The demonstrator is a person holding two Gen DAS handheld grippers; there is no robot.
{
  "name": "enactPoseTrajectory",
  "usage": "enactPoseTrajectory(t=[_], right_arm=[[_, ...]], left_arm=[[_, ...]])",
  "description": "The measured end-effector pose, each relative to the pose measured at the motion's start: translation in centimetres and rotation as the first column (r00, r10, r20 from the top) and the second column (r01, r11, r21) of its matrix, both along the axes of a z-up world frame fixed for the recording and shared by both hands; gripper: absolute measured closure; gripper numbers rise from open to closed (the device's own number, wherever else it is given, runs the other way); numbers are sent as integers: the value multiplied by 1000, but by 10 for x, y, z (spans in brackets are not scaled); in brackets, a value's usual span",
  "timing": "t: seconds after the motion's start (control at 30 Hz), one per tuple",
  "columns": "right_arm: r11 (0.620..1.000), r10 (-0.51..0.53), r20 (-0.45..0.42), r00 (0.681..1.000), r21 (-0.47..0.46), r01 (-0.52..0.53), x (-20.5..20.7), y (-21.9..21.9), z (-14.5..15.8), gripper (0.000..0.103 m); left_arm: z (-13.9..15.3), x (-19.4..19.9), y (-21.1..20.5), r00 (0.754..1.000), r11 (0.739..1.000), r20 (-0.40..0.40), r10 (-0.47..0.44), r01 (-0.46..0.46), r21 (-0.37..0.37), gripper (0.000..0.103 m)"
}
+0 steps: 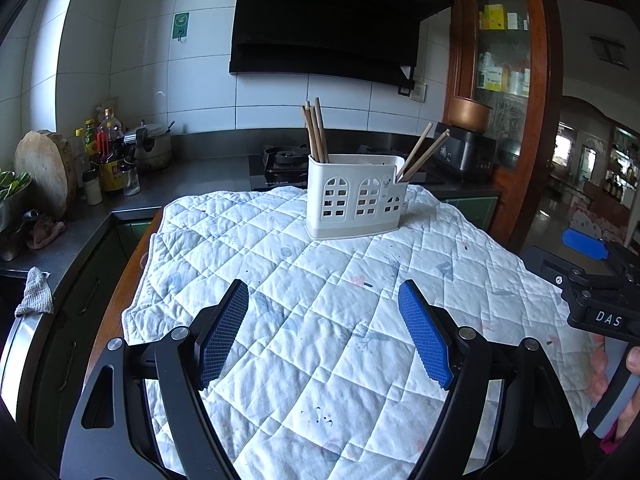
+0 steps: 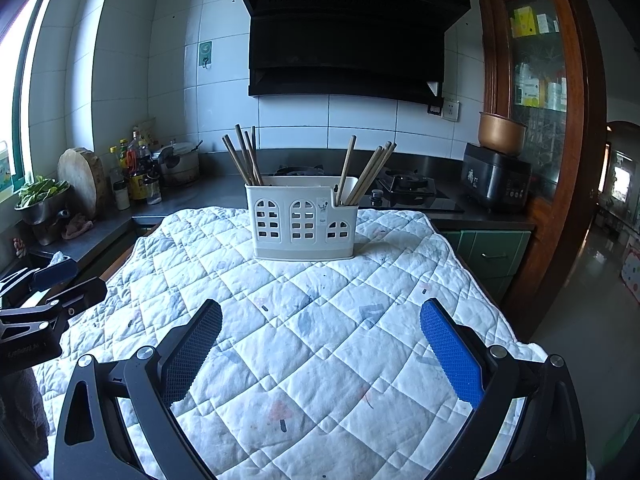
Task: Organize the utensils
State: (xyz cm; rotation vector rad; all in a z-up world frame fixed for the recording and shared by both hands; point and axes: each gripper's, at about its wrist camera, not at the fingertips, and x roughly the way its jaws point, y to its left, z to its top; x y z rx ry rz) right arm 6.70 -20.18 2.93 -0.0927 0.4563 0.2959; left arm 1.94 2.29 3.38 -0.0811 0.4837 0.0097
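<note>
The right gripper (image 1: 592, 256) body carries white letters "DAS".

A white plastic utensil holder (image 2: 302, 222) with a matt finish is standing on a quilted, stitched cloth (image 2: 320, 320), holding pale wooden chopsticks (image 2: 366, 176). Textured blue pads (image 1: 424, 334) are lining matt black gripper fingers, while a glossy black range hood (image 2: 348, 36) is hanging against smooth white tiles (image 2: 360, 120).

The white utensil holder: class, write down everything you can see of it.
The white utensil holder looks like plastic, with arched, window-like cut-outs along its front wall and a slightly wider base. It stands upright on the quilted cloth, near its far edge. Wooden chopsticks lean in its left end, and more chopsticks in its lower right section. Neither gripper touches it.
</note>
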Motion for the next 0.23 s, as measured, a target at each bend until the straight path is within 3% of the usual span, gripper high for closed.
enactPoseTrajectory(t=[0.23], right_arm=[[1000,1,0,1000,0,-1,-1,-1,-3,7]], left_arm=[[0,0,-2,1000,1000,-7,-14,14,1,25]])
